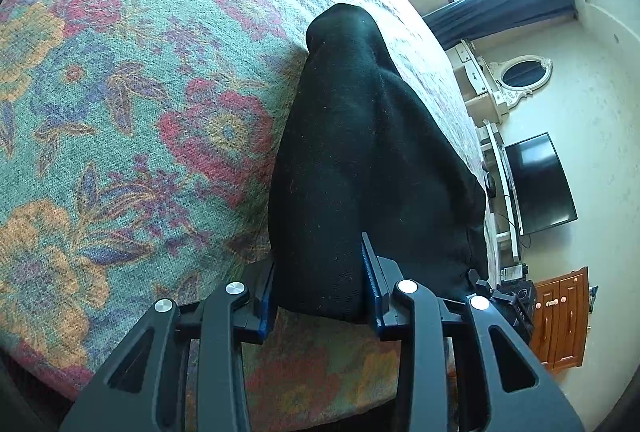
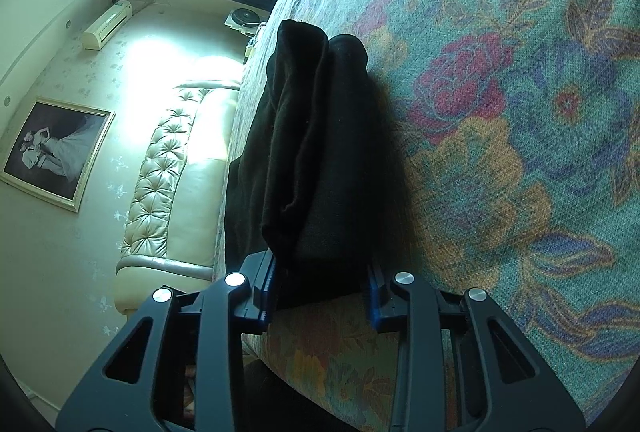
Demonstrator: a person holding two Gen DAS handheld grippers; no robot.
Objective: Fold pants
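Note:
Black pants (image 1: 360, 151) lie folded in a thick bundle on a floral bedspread (image 1: 120, 91). In the left wrist view my left gripper (image 1: 320, 288) is shut on the near end of the bundle, the cloth filling the gap between its blue-edged pads. Seen from the right wrist, the pants (image 2: 316, 151) show several stacked layers, with a fold edge toward the left. My right gripper (image 2: 320, 292) is shut on the near edge of that stack, both pads pressed against the cloth. Each gripper is out of the other camera's view.
The bedspread (image 2: 520, 131) covers a wide bed. In the left wrist view a television (image 1: 540, 183), a white dresser with an oval mirror (image 1: 520, 75) and a wooden cabinet (image 1: 560, 320) stand by the wall. A tufted cream headboard (image 2: 172, 167) and a framed picture (image 2: 56, 151) show in the right wrist view.

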